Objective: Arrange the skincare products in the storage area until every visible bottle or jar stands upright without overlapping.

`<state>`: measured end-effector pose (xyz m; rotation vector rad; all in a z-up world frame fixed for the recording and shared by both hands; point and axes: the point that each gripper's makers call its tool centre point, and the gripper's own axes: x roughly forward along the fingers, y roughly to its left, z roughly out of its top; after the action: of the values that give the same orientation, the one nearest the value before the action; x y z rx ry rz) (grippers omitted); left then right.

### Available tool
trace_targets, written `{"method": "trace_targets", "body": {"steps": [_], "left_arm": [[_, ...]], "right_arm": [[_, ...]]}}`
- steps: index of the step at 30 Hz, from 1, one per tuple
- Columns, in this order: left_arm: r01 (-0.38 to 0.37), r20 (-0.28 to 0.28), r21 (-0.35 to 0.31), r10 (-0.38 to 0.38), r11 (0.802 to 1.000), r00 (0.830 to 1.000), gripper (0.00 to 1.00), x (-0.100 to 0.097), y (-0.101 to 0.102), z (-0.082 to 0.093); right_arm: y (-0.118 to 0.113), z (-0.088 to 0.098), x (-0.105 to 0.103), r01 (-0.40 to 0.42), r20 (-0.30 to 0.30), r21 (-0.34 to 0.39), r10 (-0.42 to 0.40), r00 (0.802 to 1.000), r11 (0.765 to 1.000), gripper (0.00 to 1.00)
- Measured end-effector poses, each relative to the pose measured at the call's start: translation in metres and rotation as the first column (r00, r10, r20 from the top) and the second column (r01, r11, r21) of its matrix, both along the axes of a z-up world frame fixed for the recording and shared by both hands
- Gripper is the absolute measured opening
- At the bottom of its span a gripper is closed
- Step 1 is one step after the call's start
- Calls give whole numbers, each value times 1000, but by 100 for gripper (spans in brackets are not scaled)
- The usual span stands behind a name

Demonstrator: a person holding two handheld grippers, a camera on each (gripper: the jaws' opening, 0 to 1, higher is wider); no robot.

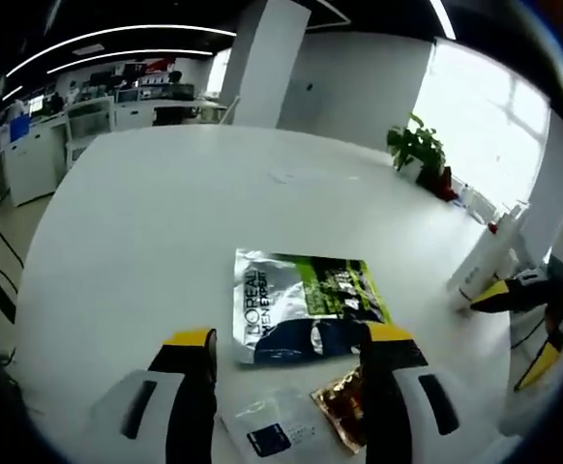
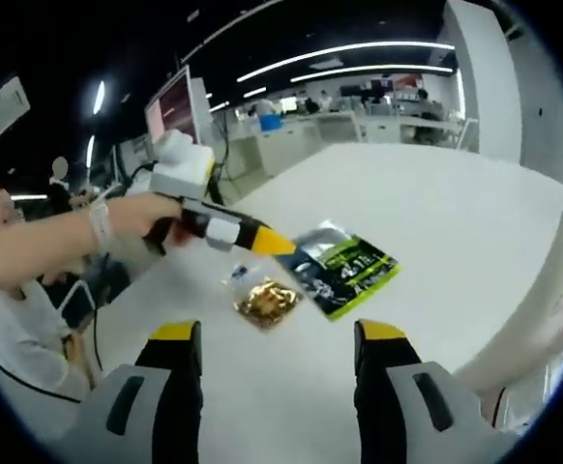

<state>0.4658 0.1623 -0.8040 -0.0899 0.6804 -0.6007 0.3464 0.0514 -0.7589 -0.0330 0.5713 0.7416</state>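
In the left gripper view, the left gripper (image 1: 286, 353) stands open with nothing between its jaws, low over the white table (image 1: 146, 232). Just between the jaws lie a small clear packet (image 1: 272, 430) with a dark label and a gold foil sachet (image 1: 340, 411), touching each other. Just beyond them a flat silver and green pouch (image 1: 306, 304) lies on the table, its long axis running across the view, left to right. Farther right a white tube (image 1: 485, 256) stands tilted near the table edge, and the right gripper (image 1: 533, 309) enters there. A green plant (image 1: 419, 145) is at the far edge. In the right gripper view, the right gripper (image 2: 281, 333) is open and empty; beyond it lie the sachet (image 2: 265, 300) and the pouch (image 2: 344, 266).
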Motion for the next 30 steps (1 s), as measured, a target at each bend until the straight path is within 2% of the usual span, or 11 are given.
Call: {"method": "trace_targets", "body": {"steps": [3,6,7,10,18,23,30], "left_arm": [[16,-18,1,-16,1000,1000,46,7,1,-8],[9,-31,0,-9,1000,999,47,9,1,-13],[9,-31,3,-9,1000,999,47,16,1,-15],[16,-36,6,-16,1000,999,46,21,3,-18],[43,-29,8,-43,999,999,42,21,2,-17],[59,-39,2,-59,998,998,38,21,2,-17],[65,-45,-12,-66,998,997,36,23,4,-16]], "right_arm": [[1,-6,8,26,6,-8,-26,1000,1000,63],[1,-13,19,89,-9,12,-88,996,996,63],[0,-15,23,109,-14,20,-109,994,994,63],[2,-24,31,131,-12,15,-131,991,991,60],[3,-41,59,220,-20,21,-220,975,975,60],[0,-46,73,253,-1,9,-253,967,967,60],[-8,-54,92,310,-44,52,-308,950,949,59]]}}
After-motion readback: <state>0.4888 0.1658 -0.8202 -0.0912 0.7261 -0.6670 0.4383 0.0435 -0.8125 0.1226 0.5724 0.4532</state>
